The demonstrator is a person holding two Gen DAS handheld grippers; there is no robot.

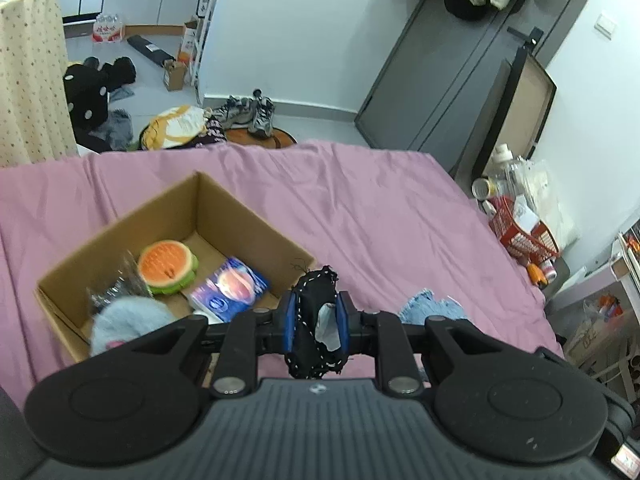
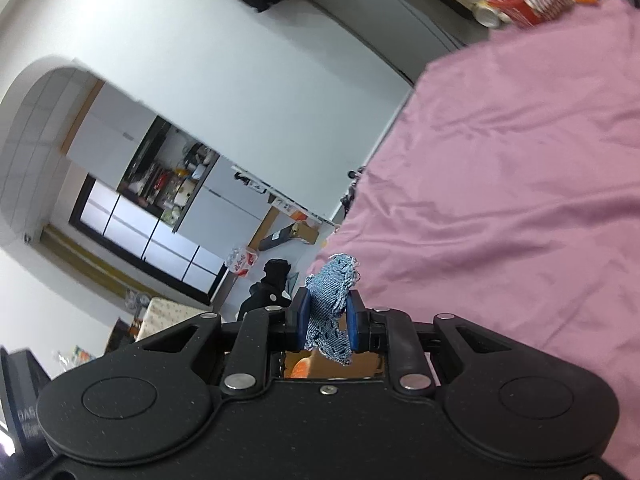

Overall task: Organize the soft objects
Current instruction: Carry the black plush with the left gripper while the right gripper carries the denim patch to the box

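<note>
My left gripper (image 1: 316,312) is shut on a black cloth with white stitching (image 1: 314,300), held above the pink bed sheet (image 1: 380,208) just right of an open cardboard box (image 1: 224,208). In the box lie a burger-shaped plush (image 1: 166,266), a fluffy light-blue soft toy (image 1: 124,320), a blue tissue pack (image 1: 230,288) and a clear wrapper (image 1: 116,284). A piece of blue denim cloth (image 1: 432,306) shows to the right over the sheet. My right gripper (image 2: 328,320) is shut on a blue denim cloth (image 2: 330,296), tilted, over the pink sheet (image 2: 500,180).
Beyond the bed's far edge the floor holds sneakers (image 1: 248,114), bags and dark clothes (image 1: 92,92). A grey door (image 1: 432,80) stands at the back right. A red basket with bottles (image 1: 520,232) sits right of the bed. A patterned cloth-covered table (image 1: 28,72) stands left.
</note>
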